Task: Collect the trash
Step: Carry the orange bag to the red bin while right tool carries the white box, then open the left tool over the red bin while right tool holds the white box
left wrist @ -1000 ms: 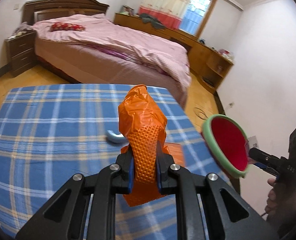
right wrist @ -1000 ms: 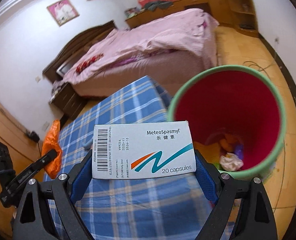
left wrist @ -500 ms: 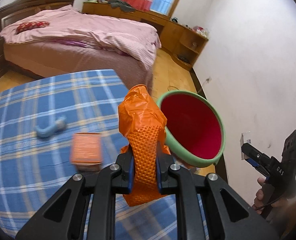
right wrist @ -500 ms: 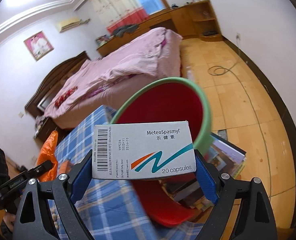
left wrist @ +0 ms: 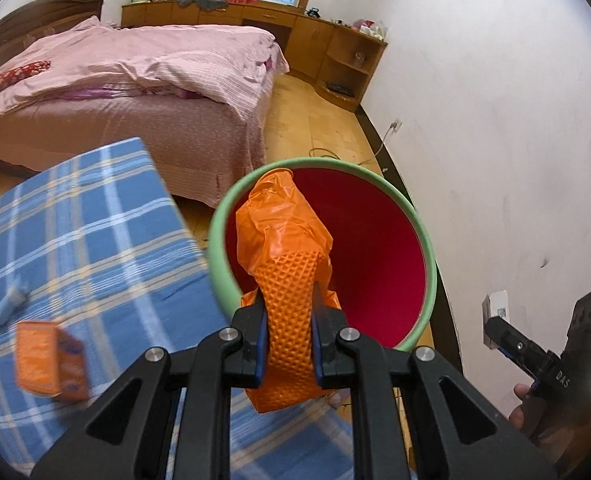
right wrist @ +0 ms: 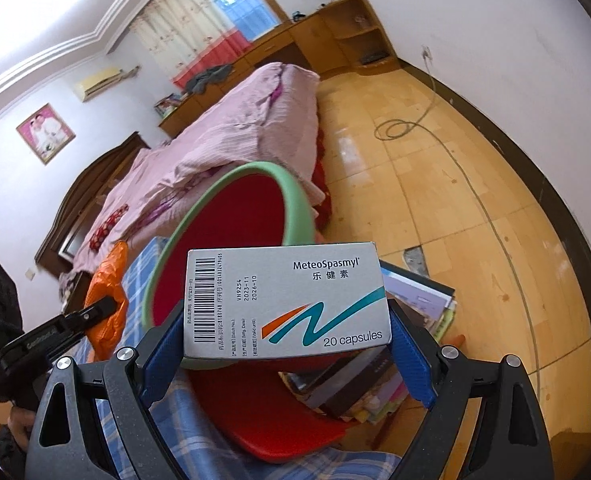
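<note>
My left gripper (left wrist: 287,320) is shut on a crumpled orange plastic bag (left wrist: 283,240) and holds it over the mouth of the red bin with a green rim (left wrist: 375,248). My right gripper (right wrist: 287,340) is shut on a white MeteoSpasmyl medicine box (right wrist: 287,300), right of the bin (right wrist: 223,232). In the left wrist view the right gripper (left wrist: 495,320) shows at the far right with the box (left wrist: 495,304). In the right wrist view the left gripper (right wrist: 107,304) and bag (right wrist: 109,280) show at the left.
An orange carton (left wrist: 49,360) and a pale blue object (left wrist: 9,300) lie on the blue plaid table (left wrist: 95,240). A stack of books (right wrist: 395,360) sits by the bin. A pink bed (left wrist: 135,80) stands behind. A cable (right wrist: 415,120) runs across the wooden floor.
My left gripper has swung right from above the table to over the bin's mouth with the bag. My right gripper has moved right, past the bin, still holding the box.
</note>
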A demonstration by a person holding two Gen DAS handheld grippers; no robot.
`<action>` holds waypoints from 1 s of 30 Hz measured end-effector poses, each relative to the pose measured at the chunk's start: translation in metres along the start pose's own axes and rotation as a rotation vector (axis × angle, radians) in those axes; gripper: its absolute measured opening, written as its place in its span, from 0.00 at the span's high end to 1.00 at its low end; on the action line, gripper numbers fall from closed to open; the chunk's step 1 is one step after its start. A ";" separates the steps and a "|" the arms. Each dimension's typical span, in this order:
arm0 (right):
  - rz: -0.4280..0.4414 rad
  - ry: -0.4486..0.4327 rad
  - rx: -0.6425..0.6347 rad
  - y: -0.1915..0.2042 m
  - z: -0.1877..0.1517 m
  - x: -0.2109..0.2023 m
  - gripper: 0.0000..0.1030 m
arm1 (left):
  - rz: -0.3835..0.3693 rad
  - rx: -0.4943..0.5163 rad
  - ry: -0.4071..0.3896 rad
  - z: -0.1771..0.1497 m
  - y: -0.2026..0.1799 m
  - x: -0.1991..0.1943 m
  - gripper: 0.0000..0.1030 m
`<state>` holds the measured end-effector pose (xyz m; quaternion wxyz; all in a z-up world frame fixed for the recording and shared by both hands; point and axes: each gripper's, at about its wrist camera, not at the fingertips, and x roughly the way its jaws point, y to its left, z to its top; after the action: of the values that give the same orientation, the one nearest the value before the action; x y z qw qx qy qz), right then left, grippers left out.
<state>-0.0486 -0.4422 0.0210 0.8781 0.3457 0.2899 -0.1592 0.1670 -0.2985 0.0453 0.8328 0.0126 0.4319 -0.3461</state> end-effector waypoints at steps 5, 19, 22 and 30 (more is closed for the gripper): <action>-0.007 0.011 0.031 -0.013 -0.002 0.003 0.11 | 0.007 0.021 0.037 0.000 -0.012 0.024 0.84; 0.003 0.031 0.044 -0.007 -0.006 0.002 0.11 | -0.004 0.035 0.032 0.000 -0.017 0.021 0.64; 0.013 0.030 0.029 0.002 -0.007 -0.001 0.11 | -0.006 0.027 0.024 -0.002 -0.013 0.010 0.64; 0.057 0.044 -0.012 0.027 -0.014 -0.004 0.11 | -0.003 0.005 -0.012 -0.013 0.003 -0.031 0.64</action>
<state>-0.0447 -0.4128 0.0295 0.8777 0.3520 0.3002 -0.1248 0.1478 -0.2742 0.0588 0.8347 0.0122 0.4261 -0.3487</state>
